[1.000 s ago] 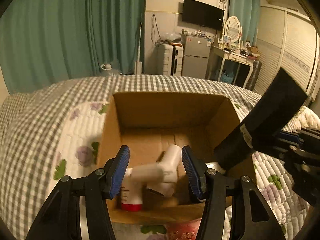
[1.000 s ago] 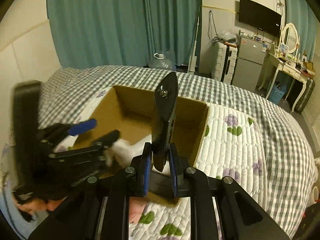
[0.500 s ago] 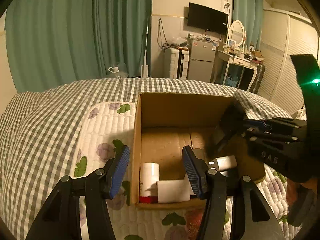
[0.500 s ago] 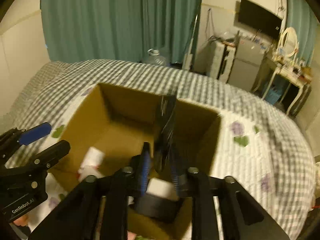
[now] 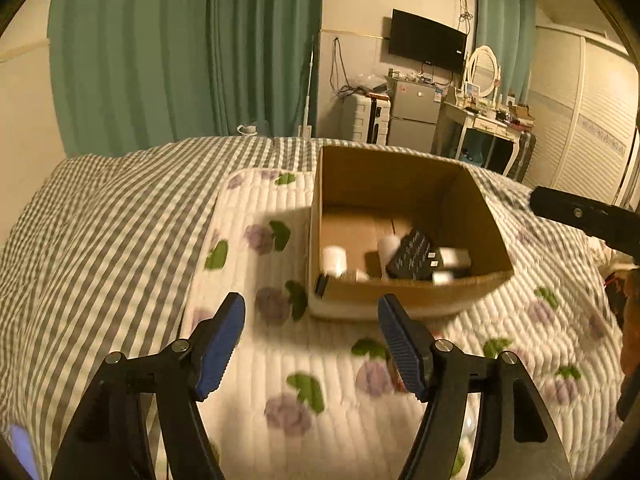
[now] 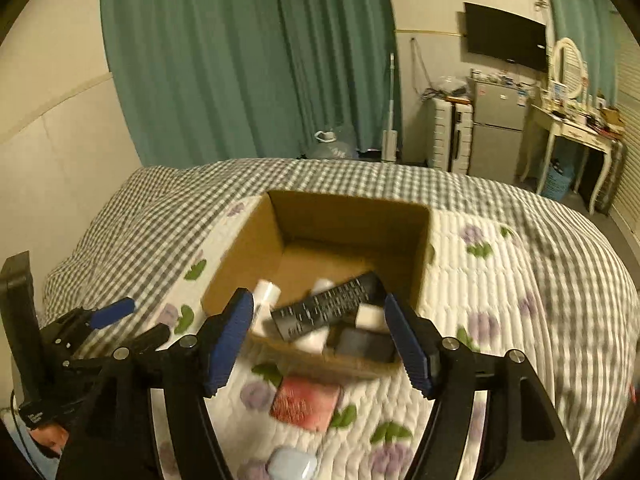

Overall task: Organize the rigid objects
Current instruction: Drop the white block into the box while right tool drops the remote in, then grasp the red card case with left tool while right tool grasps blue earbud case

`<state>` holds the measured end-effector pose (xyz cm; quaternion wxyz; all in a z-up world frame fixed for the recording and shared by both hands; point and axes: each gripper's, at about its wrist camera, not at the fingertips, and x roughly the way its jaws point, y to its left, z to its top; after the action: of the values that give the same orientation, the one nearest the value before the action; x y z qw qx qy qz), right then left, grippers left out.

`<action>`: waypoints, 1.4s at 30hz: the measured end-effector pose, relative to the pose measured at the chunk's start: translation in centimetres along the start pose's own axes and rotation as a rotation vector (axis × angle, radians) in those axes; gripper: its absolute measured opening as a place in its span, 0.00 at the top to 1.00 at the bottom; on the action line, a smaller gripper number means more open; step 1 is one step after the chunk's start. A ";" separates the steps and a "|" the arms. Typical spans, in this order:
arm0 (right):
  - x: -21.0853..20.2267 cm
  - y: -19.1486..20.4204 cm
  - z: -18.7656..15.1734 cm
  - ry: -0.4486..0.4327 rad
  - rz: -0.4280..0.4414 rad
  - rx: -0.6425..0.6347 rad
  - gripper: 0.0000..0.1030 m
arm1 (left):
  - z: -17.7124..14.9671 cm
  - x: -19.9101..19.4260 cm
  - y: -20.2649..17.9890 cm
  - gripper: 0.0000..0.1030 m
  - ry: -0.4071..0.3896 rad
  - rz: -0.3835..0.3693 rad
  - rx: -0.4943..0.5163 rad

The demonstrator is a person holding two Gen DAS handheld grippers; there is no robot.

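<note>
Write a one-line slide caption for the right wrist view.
Open right gripper above a cardboard box holding a black remote, red packet on the quilt.

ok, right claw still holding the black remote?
No: the right claw is open and empty, and the black remote lies inside the cardboard box on top of the white items.

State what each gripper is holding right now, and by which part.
Nothing is held. The left gripper and the right gripper are both open and empty; the black remote lies in the cardboard box.
</note>
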<state>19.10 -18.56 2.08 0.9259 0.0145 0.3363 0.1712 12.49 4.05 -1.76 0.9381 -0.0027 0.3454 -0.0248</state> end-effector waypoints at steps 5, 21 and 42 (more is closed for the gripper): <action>0.8 0.3 -5.2 0.080 -0.050 -0.008 0.17 | -3.2 -0.5 0.0 0.23 0.033 -0.011 0.008; 7.2 1.4 -15.9 0.341 0.013 -0.056 0.23 | -8.5 1.7 -0.1 0.13 0.095 -0.002 0.004; 3.5 -1.8 -12.1 0.260 -0.021 -0.037 0.48 | -6.0 1.6 -4.9 0.13 0.165 0.021 0.075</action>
<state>14.61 -20.16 -9.68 0.8763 -0.0284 0.4506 0.1681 9.60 -0.81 -7.20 0.9062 0.0382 0.4202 -0.0281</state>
